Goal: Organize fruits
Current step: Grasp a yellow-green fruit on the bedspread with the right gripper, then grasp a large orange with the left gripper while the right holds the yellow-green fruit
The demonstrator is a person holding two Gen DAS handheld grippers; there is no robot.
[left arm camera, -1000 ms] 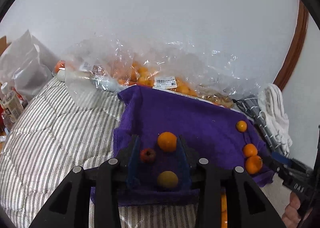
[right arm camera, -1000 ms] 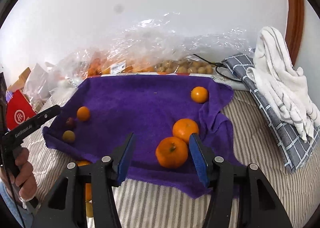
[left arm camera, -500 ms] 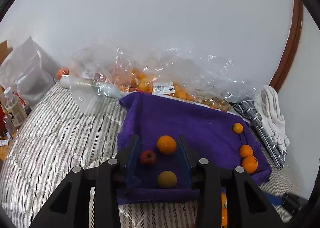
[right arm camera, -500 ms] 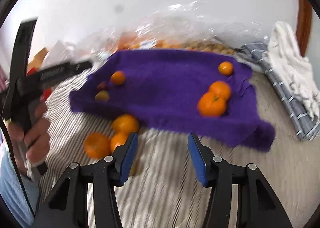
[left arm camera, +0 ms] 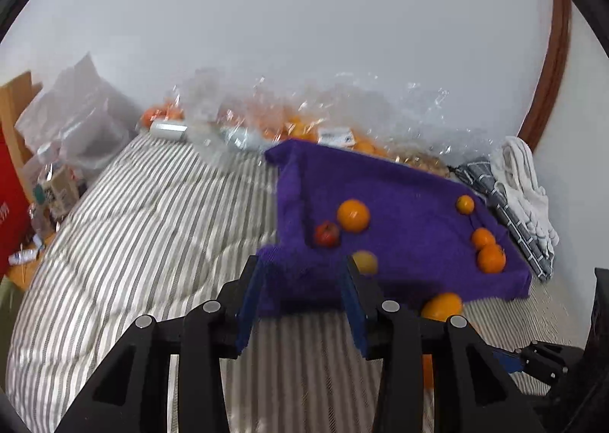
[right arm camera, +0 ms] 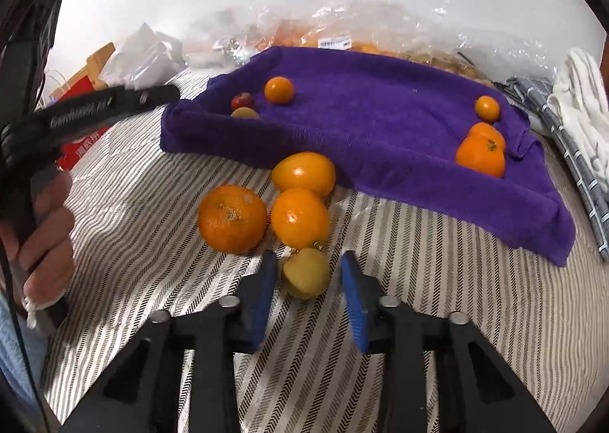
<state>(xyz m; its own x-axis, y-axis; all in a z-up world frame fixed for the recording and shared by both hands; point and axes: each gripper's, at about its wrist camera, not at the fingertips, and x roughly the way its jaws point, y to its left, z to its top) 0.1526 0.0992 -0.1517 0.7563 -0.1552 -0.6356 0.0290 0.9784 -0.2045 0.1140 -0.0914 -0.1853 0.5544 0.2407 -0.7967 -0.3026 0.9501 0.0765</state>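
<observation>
A purple towel (right arm camera: 380,109) lies on striped bedding (right arm camera: 437,280). Its left end carries an orange (right arm camera: 279,89), a small red fruit (right arm camera: 242,101) and a yellowish fruit (right arm camera: 245,113); its right end holds a small orange (right arm camera: 487,108) and two bigger ones (right arm camera: 481,157). Three oranges (right arm camera: 232,219) sit on the bedding before the towel. Just in front of them, my right gripper (right arm camera: 306,261) is shut on a small yellow fruit (right arm camera: 306,273). My left gripper (left arm camera: 300,265) hovers open over the towel's near left corner with nothing between its fingers.
Clear plastic bags of fruit (right arm camera: 342,33) line the wall behind the towel. Folded cloths (right arm camera: 578,102) lie to the right. A red box (left arm camera: 11,204) and more bags stand at the left. A hand (right arm camera: 45,227) grips the left tool.
My right gripper swung left and down from the towel's right oranges to the loose fruit on the bedding, and its jaws narrowed onto the yellow fruit. My left gripper slid left off the three fruits.
</observation>
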